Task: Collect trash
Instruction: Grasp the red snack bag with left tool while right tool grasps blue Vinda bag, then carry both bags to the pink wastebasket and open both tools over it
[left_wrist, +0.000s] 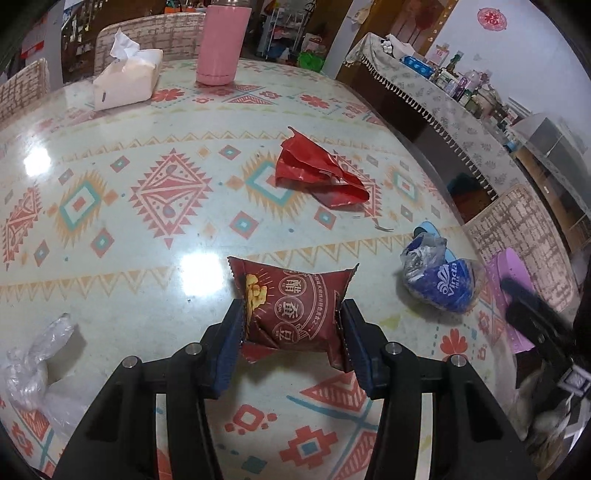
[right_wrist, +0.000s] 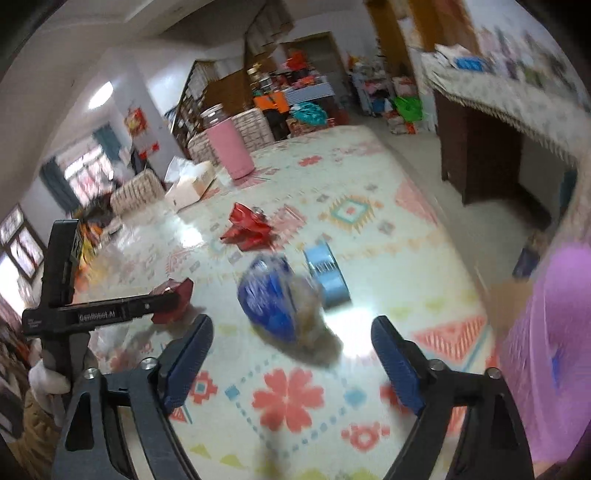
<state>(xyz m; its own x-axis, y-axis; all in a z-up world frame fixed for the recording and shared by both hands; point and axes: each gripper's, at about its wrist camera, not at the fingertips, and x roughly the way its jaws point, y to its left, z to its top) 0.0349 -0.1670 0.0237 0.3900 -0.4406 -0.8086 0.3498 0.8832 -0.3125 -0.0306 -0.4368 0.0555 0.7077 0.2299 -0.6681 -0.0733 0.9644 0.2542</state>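
My left gripper (left_wrist: 291, 325) is shut on a dark red snack packet (left_wrist: 291, 306), one pad on each side of it, just above the patterned table (left_wrist: 147, 258). The packet also shows in the right wrist view (right_wrist: 173, 301), held by the left gripper (right_wrist: 162, 299). My right gripper (right_wrist: 291, 354) is open and empty, just short of a crumpled blue Vinda wrapper (right_wrist: 273, 302), also visible in the left wrist view (left_wrist: 443, 280). A crumpled red wrapper (left_wrist: 317, 173) lies mid-table, also in the right wrist view (right_wrist: 247, 225). A clear plastic bag (left_wrist: 33, 358) lies at the left.
A pink tumbler (left_wrist: 219, 40) and a tissue pack (left_wrist: 125, 77) stand at the far side. A blue tape roll (right_wrist: 327, 273) lies beside the Vinda wrapper. Woven chairs (left_wrist: 524, 236) ring the table. A purple object (left_wrist: 509, 291) is at the right edge.
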